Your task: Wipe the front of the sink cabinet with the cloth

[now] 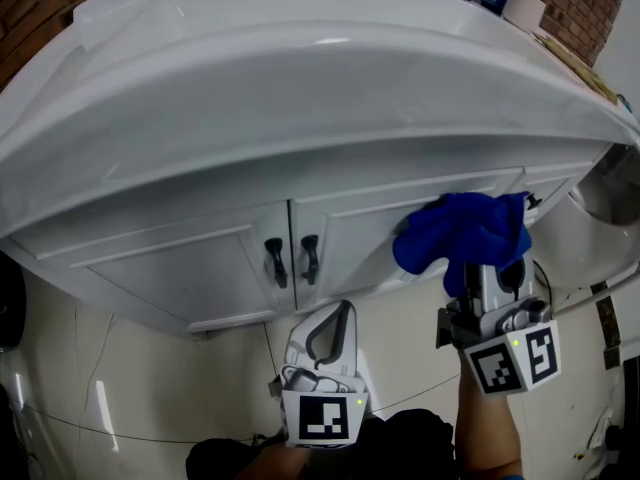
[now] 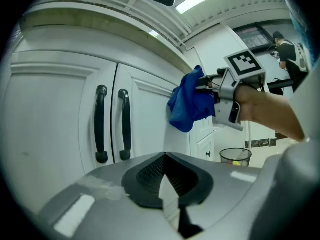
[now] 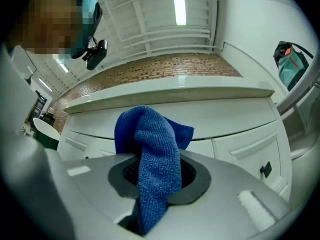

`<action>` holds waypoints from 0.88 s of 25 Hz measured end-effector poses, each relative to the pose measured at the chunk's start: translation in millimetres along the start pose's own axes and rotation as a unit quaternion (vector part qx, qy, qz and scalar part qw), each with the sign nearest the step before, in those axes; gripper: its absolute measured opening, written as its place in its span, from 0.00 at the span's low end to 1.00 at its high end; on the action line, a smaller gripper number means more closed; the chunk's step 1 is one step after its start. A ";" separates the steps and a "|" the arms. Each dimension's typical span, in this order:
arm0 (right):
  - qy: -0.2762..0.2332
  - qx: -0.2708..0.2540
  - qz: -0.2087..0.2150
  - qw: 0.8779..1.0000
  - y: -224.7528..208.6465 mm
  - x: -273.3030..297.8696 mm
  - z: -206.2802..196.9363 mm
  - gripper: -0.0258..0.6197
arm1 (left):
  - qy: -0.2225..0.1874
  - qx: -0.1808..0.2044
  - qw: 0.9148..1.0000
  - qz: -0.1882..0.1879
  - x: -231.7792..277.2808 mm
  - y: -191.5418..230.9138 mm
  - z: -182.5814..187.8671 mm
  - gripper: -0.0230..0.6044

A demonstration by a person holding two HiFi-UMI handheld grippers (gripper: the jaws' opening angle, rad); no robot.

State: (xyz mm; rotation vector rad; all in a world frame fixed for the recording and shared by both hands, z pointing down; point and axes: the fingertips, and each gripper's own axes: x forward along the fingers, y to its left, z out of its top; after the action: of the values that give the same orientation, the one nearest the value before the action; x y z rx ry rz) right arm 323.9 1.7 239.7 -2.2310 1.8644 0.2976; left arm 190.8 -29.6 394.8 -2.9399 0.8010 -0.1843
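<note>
Head view looks steeply down over the white sink (image 1: 300, 78) to the sink cabinet (image 1: 180, 268) beneath it, with 2 black handles (image 1: 291, 260) side by side where its 2 doors meet. The right gripper (image 1: 480, 273) is raised toward the top of the right door, its fingers clamped on the blue cloth (image 1: 465, 233), which bunches ahead of them just under the sink's overhang. The left gripper (image 1: 338, 313) hangs lower, near the handles and apart from the doors. Left gripper view shows its fingers together with nothing between them, and to the side the cloth appears to touch the top rail of the right door. Right gripper view shows a thick fold of cloth pinched between the fingers, with a loose lobe standing up in front of the cabinet. To wipe well, the bunched lobe probably needs pressing flatter so more fabric meets the panel. Even, overlapping strokes should then run across the rail and down into the recessed door frames. The hard fingers should stay behind the cloth, off the paint, and the loose tail risks snagging on the handles.
</note>
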 end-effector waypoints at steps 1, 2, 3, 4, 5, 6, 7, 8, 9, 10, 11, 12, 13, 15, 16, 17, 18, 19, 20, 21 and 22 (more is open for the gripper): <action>-0.001 -0.002 -0.004 1.000 -2.7 4.3 0.5 0.16 | 0.001 -0.001 1.000 0.000 -0.1 0.5 0.1 0.05; 0.002 0.000 -0.008 1.000 -5.2 7.3 -1.5 0.16 | 0.000 -0.002 1.000 0.000 -0.2 1.2 0.8 0.05; 0.006 0.004 -0.011 1.000 -7.5 8.8 -5.5 0.16 | 0.000 -0.003 1.000 0.000 -0.2 2.0 1.4 0.05; 0.013 0.006 -0.014 1.000 -9.5 9.1 -10.9 0.16 | -0.001 -0.005 1.000 0.000 0.1 2.5 1.3 0.05; 0.021 0.006 -0.016 1.000 -11.1 8.7 -17.4 0.16 | 0.000 -0.006 1.000 -0.001 0.8 2.8 0.2 0.05; 0.030 0.005 -0.018 0.999 -12.3 7.9 -24.9 0.16 | 0.002 -0.007 1.000 -0.002 1.6 2.5 -1.5 0.05; 0.041 0.003 -0.018 0.999 -13.3 7.1 -33.5 0.16 | 0.004 -0.007 1.000 -0.003 2.4 2.0 -3.6 0.05; 0.052 0.001 -0.018 0.998 -14.2 6.2 -43.2 0.16 | 0.006 -0.007 1.000 -0.005 3.1 1.1 -5.7 0.05; 0.065 0.001 -0.018 0.998 -15.2 5.1 -53.7 0.16 | 0.009 -0.006 1.000 -0.007 3.6 -0.1 -7.8 0.05; 0.077 0.002 -0.018 0.997 -16.7 3.4 -65.0 0.16 | 0.012 -0.004 1.000 -0.009 3.9 -1.6 -9.7 0.05; 0.089 0.003 -0.019 0.996 -18.7 1.2 -76.6 0.16 | 0.014 -0.003 1.000 -0.011 4.0 -2.9 -11.7 0.05; 0.101 0.006 -0.021 0.995 -20.9 -1.5 -88.4 0.16 | 0.016 -0.003 1.000 -0.012 4.2 -4.0 -13.8 0.05; 0.114 0.008 -0.023 0.993 -22.8 -4.5 -100.2 0.16 | 0.020 -0.003 1.000 -0.012 4.2 -4.6 -16.1 0.05; 0.137 0.011 -0.025 0.990 -25.7 -11.2 -124.4 0.16 | 0.031 -0.008 0.999 -0.011 4.2 -4.8 -23.4 0.05; 0.150 0.013 -0.027 0.988 -27.2 -15.2 -137.2 0.16 | 0.041 -0.016 0.999 -0.010 3.6 -5.3 -29.0 0.05; 0.163 0.016 -0.030 0.986 -28.9 -19.8 -150.5 0.16 | 0.052 -0.026 0.998 -0.009 2.8 -6.2 -34.8 0.05; 0.176 0.021 -0.034 0.984 -30.6 -24.7 -164.0 0.16 | 0.061 -0.033 0.998 -0.009 2.2 -7.0 -39.1 0.05; 0.190 0.027 -0.037 0.981 -32.2 -29.4 -177.5 0.16 | 0.066 -0.036 0.997 -0.009 2.1 -7.8 -42.0 0.05; 0.204 0.032 -0.040 0.978 -33.6 -33.7 -191.1 0.16 | 0.071 -0.037 0.997 -0.011 2.1 -8.7 -44.8 0.05; 0.218 0.036 -0.042 0.974 -34.7 -37.5 -204.7 0.16 | 0.075 -0.033 0.997 -0.013 2.2 -9.6 -47.2 0.05; 0.232 0.039 -0.043 0.971 -35.5 -40.9 -218.1 0.16 | 0.074 -0.025 0.997 -0.015 2.9 -9.9 -47.9 0.05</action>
State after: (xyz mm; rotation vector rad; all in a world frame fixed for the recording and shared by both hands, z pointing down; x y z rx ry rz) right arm 354.9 -17.8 461.4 -2.4718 1.9321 -0.3398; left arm 191.5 -25.2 443.6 -3.0157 0.7907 -0.3942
